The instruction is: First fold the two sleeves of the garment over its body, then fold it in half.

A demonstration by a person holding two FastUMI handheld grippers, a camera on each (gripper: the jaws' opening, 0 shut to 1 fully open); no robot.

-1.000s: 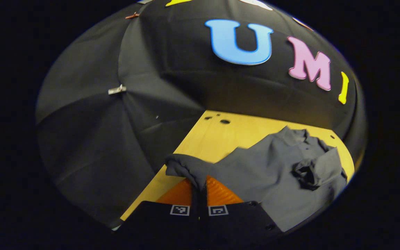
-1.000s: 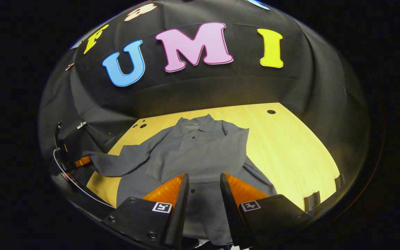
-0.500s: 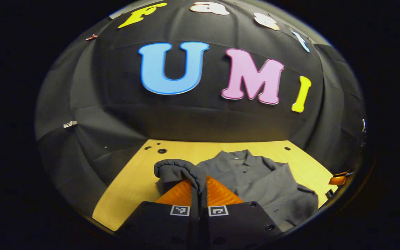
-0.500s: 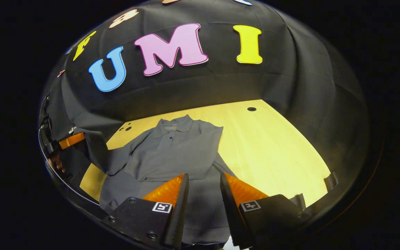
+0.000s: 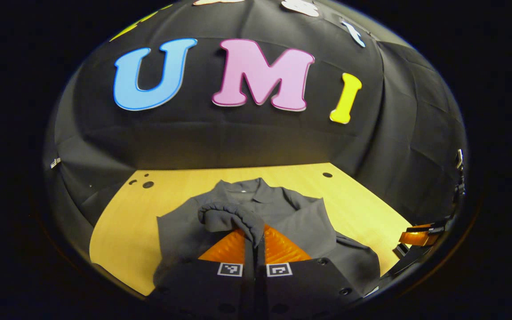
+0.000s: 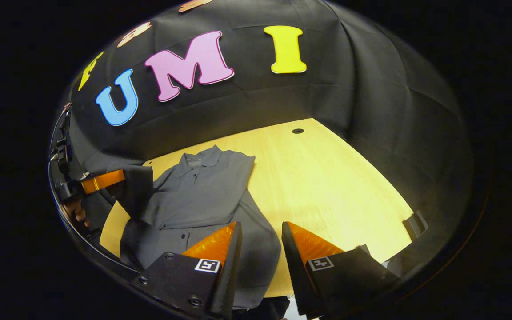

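The grey garment [image 6: 198, 200] lies on the wooden table [image 6: 327, 178], collar toward the booth wall (1 sleeve already folded across its body). The left gripper [image 5: 255, 233] has its 2 fingers pinched tight on the other sleeve's cuff [image 5: 227, 215], raised above the garment's chest. The right gripper [image 6: 260, 235] hangs over the garment's hem, fingers apart, holding nothing.
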